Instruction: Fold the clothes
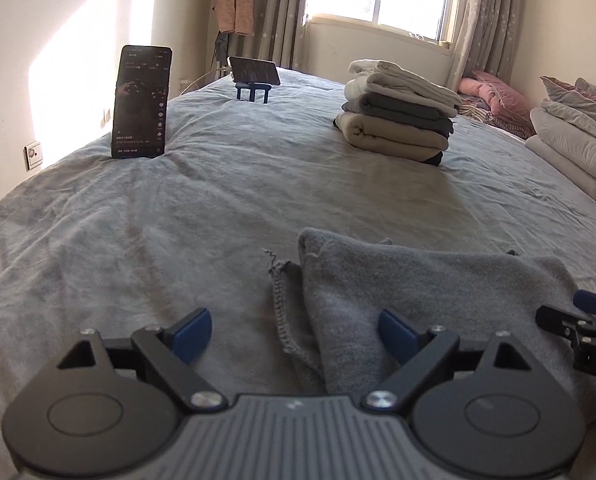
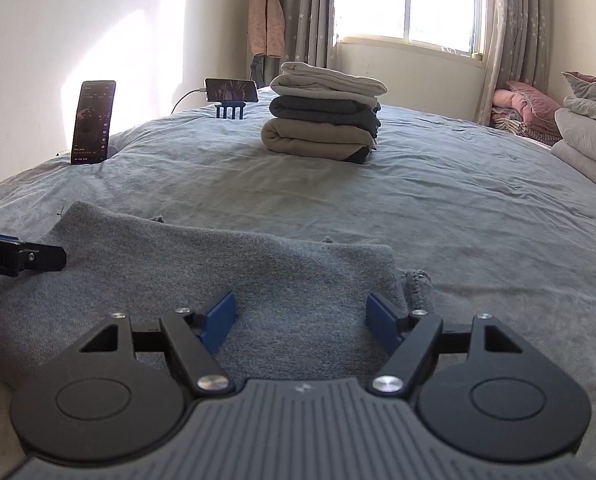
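Left wrist view shows, at the far left, an upright phone (image 1: 141,102) standing on the grey bed (image 1: 225,184), and a second phone (image 1: 254,71) on a small blue stand farther away. Near the camera, the left gripper (image 1: 293,334) has its fingers wide apart and holds nothing; the left edge of a grey garment (image 1: 410,292) lies between them on the sheet, with a frayed knit hem just to its left. This garment lies near the camera, flat, and seems already doubled over, because a folded edge runs along its far side. At the far right of centre stands a stack of folded clothes (image 1: 398,116), white on top, dark grey in the middle, beige below.

Right wrist view shows the same garment from its right side. The right gripper (image 2: 300,320) is also spread open and empty, its blue pads resting over the cloth near its right corner.

As a judgement, part of the task is done: several pieces are folded and stacked. The grey garment is not on the stack. It may need one more fold, or it may be finished and only waiting to be put on the pile; the pictures do not decide this.
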Demonstrator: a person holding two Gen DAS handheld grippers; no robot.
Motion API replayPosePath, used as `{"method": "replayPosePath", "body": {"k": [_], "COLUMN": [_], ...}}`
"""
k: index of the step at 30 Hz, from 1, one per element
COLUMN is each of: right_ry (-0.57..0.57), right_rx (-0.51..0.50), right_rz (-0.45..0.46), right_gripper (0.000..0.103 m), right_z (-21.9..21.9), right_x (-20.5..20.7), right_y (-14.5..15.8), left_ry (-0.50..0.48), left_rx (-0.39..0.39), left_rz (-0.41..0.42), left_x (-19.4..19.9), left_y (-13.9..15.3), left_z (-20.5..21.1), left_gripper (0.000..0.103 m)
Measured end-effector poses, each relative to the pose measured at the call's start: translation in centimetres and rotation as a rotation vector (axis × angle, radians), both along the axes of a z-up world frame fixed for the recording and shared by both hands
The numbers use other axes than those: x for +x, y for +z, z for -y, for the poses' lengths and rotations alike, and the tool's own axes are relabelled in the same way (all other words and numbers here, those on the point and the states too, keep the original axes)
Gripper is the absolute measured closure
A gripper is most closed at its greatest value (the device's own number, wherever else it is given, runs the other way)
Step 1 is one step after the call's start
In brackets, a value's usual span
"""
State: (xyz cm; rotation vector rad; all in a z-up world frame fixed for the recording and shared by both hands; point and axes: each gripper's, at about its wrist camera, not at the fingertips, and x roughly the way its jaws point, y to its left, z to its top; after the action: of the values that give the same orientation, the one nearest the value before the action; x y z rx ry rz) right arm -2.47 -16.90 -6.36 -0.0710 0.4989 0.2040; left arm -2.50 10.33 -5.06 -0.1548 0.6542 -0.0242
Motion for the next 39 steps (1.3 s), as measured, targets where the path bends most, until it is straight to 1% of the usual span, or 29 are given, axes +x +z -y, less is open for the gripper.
{"method": "replayPosePath", "body": {"k": [3,7,10,13,15,17,18,19,20,21,23,28,29,30,31,32,34,36,39], "right_ry": [0.0,0.004,0.008,0.011,0.015,0.022,0.027,0.032,0.035,0.039,0.05,0.071,0.073,0.074,0.075,0.076,0.077,0.08,0.085], "right_rx": [0.017,0.018,0.019,0.02,0.024,0.036,0.042,0.047,0.054,0.062,0.067,0.047,0.045,0.041,0.037,0.034,0.026,0.026,0.033], "right_rz": [-0.008,-0.006,-0.005,-0.003,-0.001,0.002,0.003,0.005,0.001,-0.005,-0.01,-0.016,-0.018,-0.02,-0.021,-0.023,-0.024,-0.026,-0.036], "right_gripper": [0.028,0.028,0.028,0.028,0.028,0.029,0.032,0.046,0.06,0.062,0.066,0.066,0.066,0.066,0.066,0.066,0.066,0.066,0.066], "right_z": [0.0,-0.3,-0.5,-0.8,-1.0,-1.4,-1.7,-1.9,-2.1,-2.4,-2.9,-4.1,-4.3,-4.4,-4.5,-4.6,-4.8,-4.9,-4.9], "right_x": [0.0,-0.2,-0.4,-0.5,-0.6,-0.7,-0.7,-0.7,-0.7,-0.7,-0.6,-0.6,-0.5,-0.5,-0.5,-0.4,-0.4,-0.5,-0.5], "right_y": [0.1,0.4,0.6,0.8,1.0,1.3,1.4,1.6,1.7,1.7,1.8,1.7,1.7,1.6,1.6,1.5,1.4,1.4,1.4], "left_ry": [0.001,0.01,0.018,0.023,0.012,-0.006,-0.01,-0.015,-0.02,-0.025,-0.046,-0.074,-0.075,-0.075,-0.071,-0.066,-0.059,-0.052,-0.042], "left_rx": [-0.125,-0.318,-0.416,-0.488,-0.55,-0.616,-0.633,-0.649,-0.653,-0.648,-0.632,-0.539,-0.523,-0.51,-0.503,-0.5,-0.509,-0.517,-0.523], "left_rz": [-0.046,-0.095,-0.12,-0.144,-0.173,-0.205,-0.214,-0.222,-0.227,-0.227,-0.228,-0.219,-0.217,-0.218,-0.223,-0.228,-0.239,-0.238,-0.227], "left_x": [-0.1,-0.4,-0.6,-0.8,-0.8,-0.7,-0.6,-0.6,-0.5,-0.4,-0.2,0.4,0.5,0.6,0.7,0.8,1.1,1.0,0.7], "left_y": [0.5,0.7,0.5,0.3,0.0,-0.6,-0.8,-1.0,-1.2,-1.2,-1.2,-1.0,-1.0,-1.0,-1.0,-1.1,-1.2,-1.1,-0.8], "left_z": [-2.0,-4.8,-6.3,-7.1,-7.4,-7.5,-7.4,-7.3,-7.0,-6.6,-5.6,-3.2,-2.8,-2.5,-2.4,-2.2,-2.2,-2.2,-2.1], "left_gripper": [0.012,0.012,0.015,0.023,0.036,0.04,0.04,0.04,0.04,0.04,0.04,0.041,0.045,0.053,0.057,0.064,0.072,0.078,0.08]}}
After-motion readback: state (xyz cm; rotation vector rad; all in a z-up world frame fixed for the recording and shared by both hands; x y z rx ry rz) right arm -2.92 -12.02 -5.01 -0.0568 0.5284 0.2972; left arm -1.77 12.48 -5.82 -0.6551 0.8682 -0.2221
